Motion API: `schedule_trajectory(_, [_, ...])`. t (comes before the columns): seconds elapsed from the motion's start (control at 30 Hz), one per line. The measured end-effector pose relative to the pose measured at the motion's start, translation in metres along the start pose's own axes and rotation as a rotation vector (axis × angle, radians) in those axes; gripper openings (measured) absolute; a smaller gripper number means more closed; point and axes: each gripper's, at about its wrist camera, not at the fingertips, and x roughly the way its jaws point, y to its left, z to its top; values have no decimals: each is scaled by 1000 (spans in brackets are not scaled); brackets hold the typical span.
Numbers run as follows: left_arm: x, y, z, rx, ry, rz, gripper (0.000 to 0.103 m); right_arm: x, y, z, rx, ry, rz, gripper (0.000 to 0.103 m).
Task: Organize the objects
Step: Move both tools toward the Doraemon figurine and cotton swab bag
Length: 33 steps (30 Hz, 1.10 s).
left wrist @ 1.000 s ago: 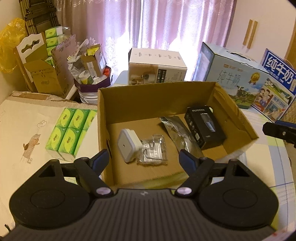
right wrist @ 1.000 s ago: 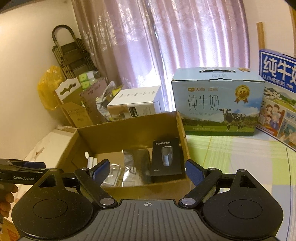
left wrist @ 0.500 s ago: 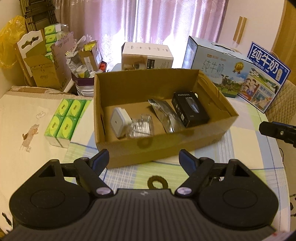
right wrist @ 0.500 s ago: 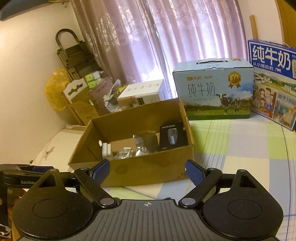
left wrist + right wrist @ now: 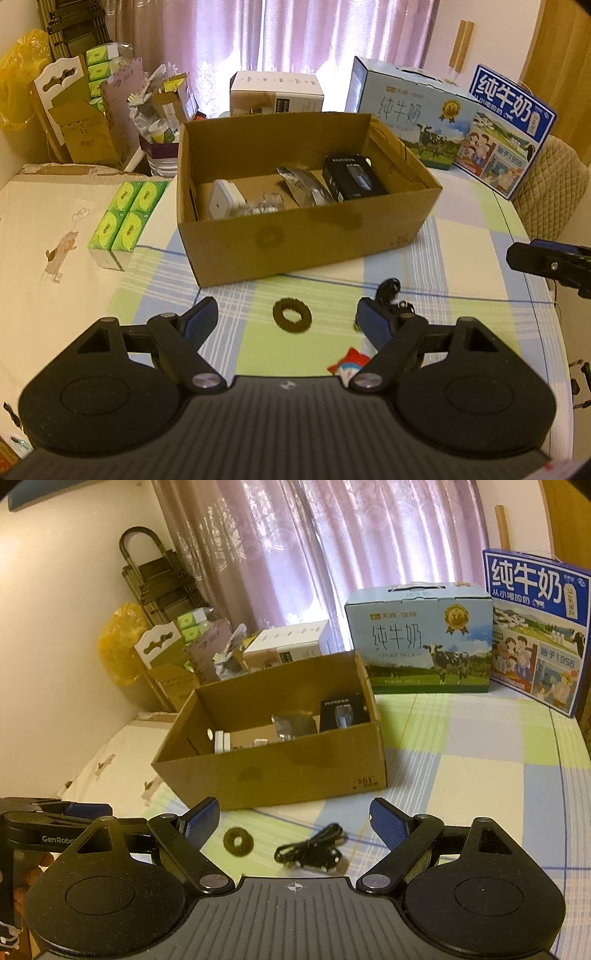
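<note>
An open cardboard box (image 5: 306, 240) (image 5: 280, 775) stands on the checked tablecloth. Inside lie a white plug (image 5: 221, 199), a clear bag (image 5: 266, 206), a silver pouch (image 5: 299, 184) and a black product box (image 5: 351, 177) (image 5: 341, 712). In front of the box a dark ring (image 5: 291, 315) (image 5: 239, 842) and a coiled black cable (image 5: 314, 853) (image 5: 388, 291) rest on the cloth. My left gripper (image 5: 286, 319) is open and empty, above the ring. The right gripper (image 5: 293, 818) is open and empty too, over the ring and cable; it shows at the edge (image 5: 546, 258) of the left wrist view.
Two milk cartons (image 5: 417, 646) (image 5: 535, 627) stand at the table's back right. A white carton (image 5: 275, 92) sits behind the box. Green tissue packs (image 5: 125, 218) lie left of it. Cluttered boxes (image 5: 85, 122) and a yellow bag (image 5: 118, 642) fill the back left. A red-and-white sticker (image 5: 349, 363) lies near my left finger.
Both grippers have drawn back from the box, which now looks smaller and farther. The ring, the cable and the sticker have come into view in front of it. Jaws stayed open.
</note>
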Motion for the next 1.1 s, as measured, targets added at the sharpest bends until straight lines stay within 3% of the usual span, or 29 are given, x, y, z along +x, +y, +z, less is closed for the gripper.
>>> schedule_trajectory(0.5, [-11, -19, -44, 12, 46, -1, 84, -12, 4, -50, 4, 108, 11, 86])
schedule_trajectory(1.1, [-16, -34, -79, 8, 93, 5, 85, -14, 10, -87, -13, 189, 3, 86])
